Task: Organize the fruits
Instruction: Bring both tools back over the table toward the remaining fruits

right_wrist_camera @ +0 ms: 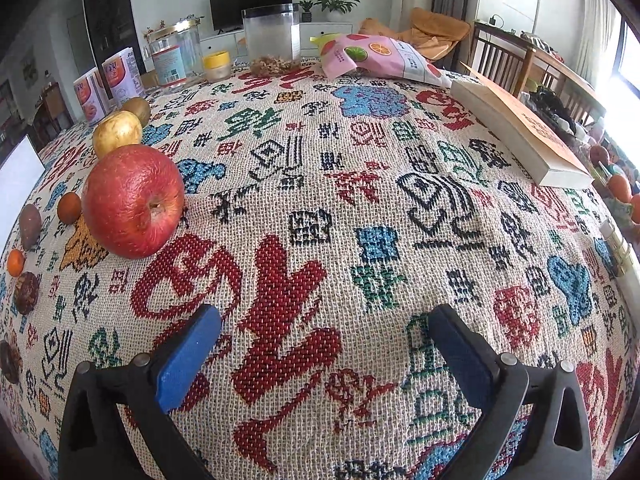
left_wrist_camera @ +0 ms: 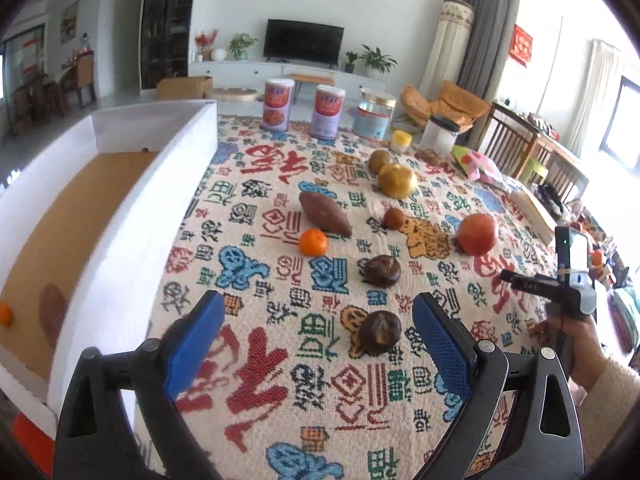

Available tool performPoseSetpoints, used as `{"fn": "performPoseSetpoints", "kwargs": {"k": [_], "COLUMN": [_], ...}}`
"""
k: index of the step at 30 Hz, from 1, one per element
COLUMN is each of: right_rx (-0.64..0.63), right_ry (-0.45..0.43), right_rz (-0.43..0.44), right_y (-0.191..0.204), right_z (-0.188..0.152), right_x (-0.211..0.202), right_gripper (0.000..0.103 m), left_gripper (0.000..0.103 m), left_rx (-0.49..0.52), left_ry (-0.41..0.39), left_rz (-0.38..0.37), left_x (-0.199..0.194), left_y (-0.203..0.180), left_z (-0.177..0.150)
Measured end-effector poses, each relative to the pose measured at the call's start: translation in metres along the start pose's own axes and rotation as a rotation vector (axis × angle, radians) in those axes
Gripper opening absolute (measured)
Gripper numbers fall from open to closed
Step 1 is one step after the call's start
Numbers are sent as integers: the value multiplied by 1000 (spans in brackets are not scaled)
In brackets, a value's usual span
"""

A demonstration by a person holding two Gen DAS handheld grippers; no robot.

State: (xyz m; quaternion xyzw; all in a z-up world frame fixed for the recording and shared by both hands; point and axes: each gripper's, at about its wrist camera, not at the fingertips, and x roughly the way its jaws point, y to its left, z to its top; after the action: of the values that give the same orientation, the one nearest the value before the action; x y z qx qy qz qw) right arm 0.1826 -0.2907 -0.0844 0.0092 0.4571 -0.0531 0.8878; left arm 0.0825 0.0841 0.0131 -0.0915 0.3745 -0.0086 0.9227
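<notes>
The left gripper [left_wrist_camera: 318, 332] hangs over the patterned woven tablecloth [left_wrist_camera: 280, 380] with its blue-padded jaws wide apart and nothing between them; the nearest dark brown wrinkled fruit [left_wrist_camera: 379, 333] lies just ahead, nearer the right-hand pad. The right gripper [right_wrist_camera: 324, 344] is likewise spread open and empty above bare cloth, with the big red apple [right_wrist_camera: 134, 201] off to its left.

At the left gripper's left stands the white-walled cardboard box [left_wrist_camera: 132, 216], and its brown floor already holds a small orange fruit [left_wrist_camera: 5, 313] and a reddish-brown sweet potato [left_wrist_camera: 53, 312] (both half hidden by the wall). So the sorting looks begun but far from done.

Farther out on the cloth wait a second dark wrinkled fruit [left_wrist_camera: 381, 271], a small orange mandarin [left_wrist_camera: 313, 242], a long brown sweet potato [left_wrist_camera: 325, 213], a small round reddish-brown fruit [left_wrist_camera: 393, 218], then a large yellow-green citrus [left_wrist_camera: 397, 181] and a smaller greenish one [left_wrist_camera: 380, 161] behind it. I judge the nearest dark fruit the likely next pick.
</notes>
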Motion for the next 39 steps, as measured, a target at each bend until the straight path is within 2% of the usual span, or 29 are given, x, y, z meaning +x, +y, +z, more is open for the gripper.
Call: {"fn": "performPoseSetpoints", "kwargs": {"k": [2, 5, 12, 19, 39], "right_rx": [4, 11, 11, 11, 11], "right_ry": [0, -1, -1, -1, -1], "right_rz": [-7, -6, -6, -6, -6], "right_y": [1, 1, 1, 1, 1], "right_z": [0, -3, -2, -3, -3], "right_x": [-1, -2, -2, -2, -3], "right_gripper": [103, 103, 103, 103, 103], "left_gripper": [96, 96, 96, 96, 96], "left_rx": [8, -1, -45, -45, -42], "left_ry": [43, 42, 77, 71, 43], "left_rz": [41, 84, 91, 58, 48], "left_x": [28, 48, 71, 73, 73], "left_y": [0, 12, 29, 33, 32], "left_z": [-13, -27, -39, -38, -38]}}
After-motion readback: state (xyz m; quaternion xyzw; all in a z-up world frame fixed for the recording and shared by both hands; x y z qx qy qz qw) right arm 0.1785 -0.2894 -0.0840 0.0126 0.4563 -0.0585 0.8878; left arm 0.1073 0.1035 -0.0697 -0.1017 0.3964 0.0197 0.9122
